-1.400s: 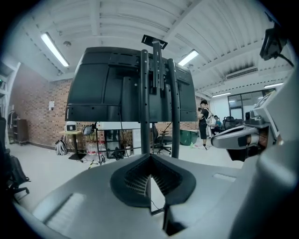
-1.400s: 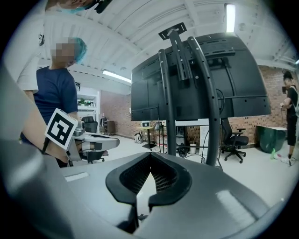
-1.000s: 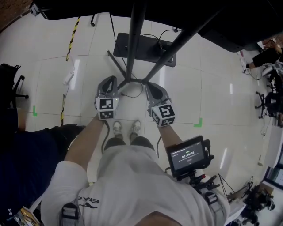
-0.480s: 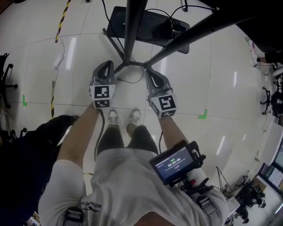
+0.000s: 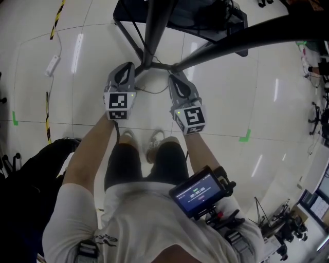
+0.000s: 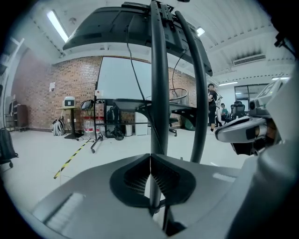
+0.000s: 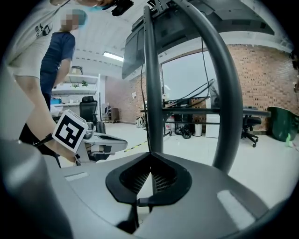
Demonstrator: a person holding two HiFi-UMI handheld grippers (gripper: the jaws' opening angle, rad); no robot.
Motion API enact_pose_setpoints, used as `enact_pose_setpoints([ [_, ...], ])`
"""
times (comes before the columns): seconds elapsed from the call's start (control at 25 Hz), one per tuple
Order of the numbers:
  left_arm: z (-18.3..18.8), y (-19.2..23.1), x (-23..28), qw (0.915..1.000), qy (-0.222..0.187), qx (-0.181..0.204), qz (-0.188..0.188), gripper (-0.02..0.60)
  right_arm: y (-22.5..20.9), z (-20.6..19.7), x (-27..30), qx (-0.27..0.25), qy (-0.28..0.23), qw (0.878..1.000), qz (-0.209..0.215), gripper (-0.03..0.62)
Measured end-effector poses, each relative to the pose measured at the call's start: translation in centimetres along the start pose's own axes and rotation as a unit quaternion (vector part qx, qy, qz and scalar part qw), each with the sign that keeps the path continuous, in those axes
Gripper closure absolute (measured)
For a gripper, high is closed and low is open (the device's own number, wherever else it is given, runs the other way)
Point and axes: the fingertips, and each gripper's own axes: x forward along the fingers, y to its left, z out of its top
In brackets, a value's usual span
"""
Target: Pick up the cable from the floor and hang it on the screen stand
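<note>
Glossy white floor tiles (image 5: 231, 92) fill the head view, and the gripper views show a workshop with a brick wall (image 6: 70, 79) at the back. On those tiles the cable (image 5: 150, 92), thin and dark, lies at the foot of the screen stand (image 5: 154, 25), in the gap between the two claw tips. It is flat on the floor, and neither claw holds it.

Seen from the cable, the left claw (image 5: 126, 68) is at about 10 o'clock and the right claw (image 5: 175, 78) at about 2 o'clock. Both point towards the stand's thin legs, just short of them. In the left gripper view the left claw (image 6: 150, 159) is clenched, its ribbed pads meeting in one seam with nothing between them. The right claw (image 7: 150, 164) is clenched and empty in the same way, and the stand's black poles (image 7: 150, 79) rise straight ahead of it. Each claw carries a marker cube (image 5: 118, 105) at its rear.

The stand's dark base plate (image 5: 205, 20) sits at 12 o'clock in the head view. The person's shoes (image 5: 155, 143) stand at 6 o'clock from the cable. A white power strip (image 5: 51, 65) lies at 9 o'clock, well apart from it, with yellow-black tape (image 5: 55, 15) beyond at 10 o'clock. A green floor mark (image 5: 245, 136) is at 4 o'clock. A small monitor (image 5: 198, 191) hangs at the person's chest, at 5 o'clock.
</note>
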Motion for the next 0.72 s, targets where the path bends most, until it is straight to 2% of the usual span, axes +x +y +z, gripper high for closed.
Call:
enact_pose_setpoints([
  [0.2,-4.1,0.1,3.1,0.9988,-0.038,-0.009,-0.029,0.575,-1.4,-4.7,3.5,-0.032,-0.015,0.999,0.006,0.582],
  [0.32,-6.4,1.0,5.7,0.9977,-0.052,0.011,-0.042,0.557,-2.9,-8.0,6.3,-0.051,-0.025,0.998,0.009,0.582],
  [0.44,-11.0,2.3,8.1,0.9973,-0.046,0.037,-0.044,0.552,-4.3,-11.6,8.9,-0.069,-0.032,0.997,0.012,0.582],
  [0.56,-15.9,2.9,9.2,0.9974,-0.037,0.042,-0.044,0.552,-4.9,-14.9,10.1,-0.074,-0.029,0.997,0.019,0.582],
  [0.72,-19.8,2.0,8.9,0.996,-0.014,0.062,-0.063,0.552,-4.9,-17.5,10.5,-0.066,-0.014,0.997,0.032,0.582],
])
